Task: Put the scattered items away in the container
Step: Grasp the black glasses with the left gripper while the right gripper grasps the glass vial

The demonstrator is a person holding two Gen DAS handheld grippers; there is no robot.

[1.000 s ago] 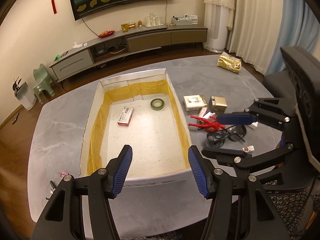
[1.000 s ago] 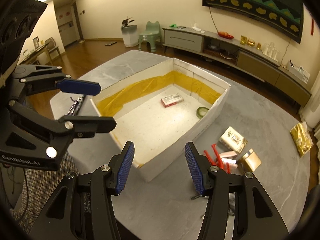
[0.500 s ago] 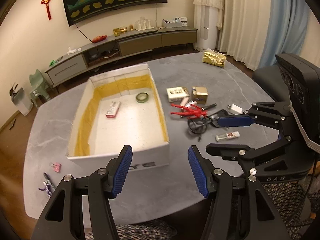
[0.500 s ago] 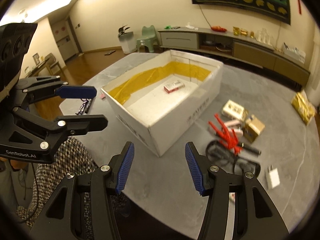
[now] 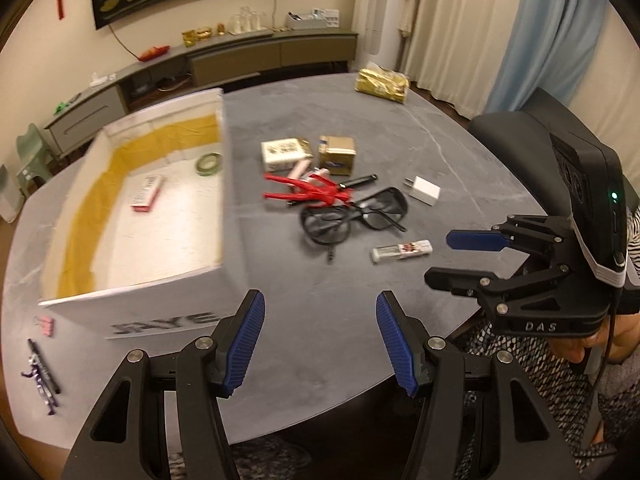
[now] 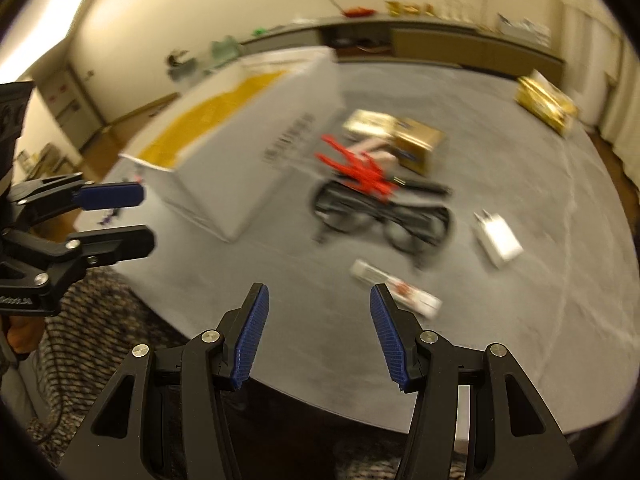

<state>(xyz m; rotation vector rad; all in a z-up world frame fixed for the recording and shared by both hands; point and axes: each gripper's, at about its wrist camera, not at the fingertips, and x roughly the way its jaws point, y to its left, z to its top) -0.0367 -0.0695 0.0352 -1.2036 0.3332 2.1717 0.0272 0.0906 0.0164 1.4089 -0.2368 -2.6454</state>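
The white box (image 5: pixel 136 292) with yellow lining stands left on the grey table and holds a red-white packet (image 5: pixel 147 199) and a green tape roll (image 5: pixel 209 163). To its right lie a red clip (image 5: pixel 312 192), black glasses (image 5: pixel 352 216), a white charger (image 5: pixel 423 191), a small tube (image 5: pixel 402 250) and a gold box (image 5: pixel 337 155). My left gripper (image 5: pixel 319 300) is open and empty over the table's near edge. My right gripper (image 5: pixel 460 260) hangs open beside the tube. The blurred right wrist view shows the right gripper (image 6: pixel 319 292) open near the tube (image 6: pixel 396 288), with the left gripper (image 6: pixel 132 220) at the left.
A gold bag (image 5: pixel 382 85) lies at the far table edge. A pink clip (image 5: pixel 45 325) and a dark pen (image 5: pixel 42 372) sit left of the box. A black chair (image 5: pixel 520 128) stands at the right. A person's patterned clothing (image 5: pixel 540 392) shows below the table edge.
Both views have swung right, away from the box and toward the scattered items, and moved closer to them. The right wrist view is now motion-blurred. Both grippers stay open and empty.
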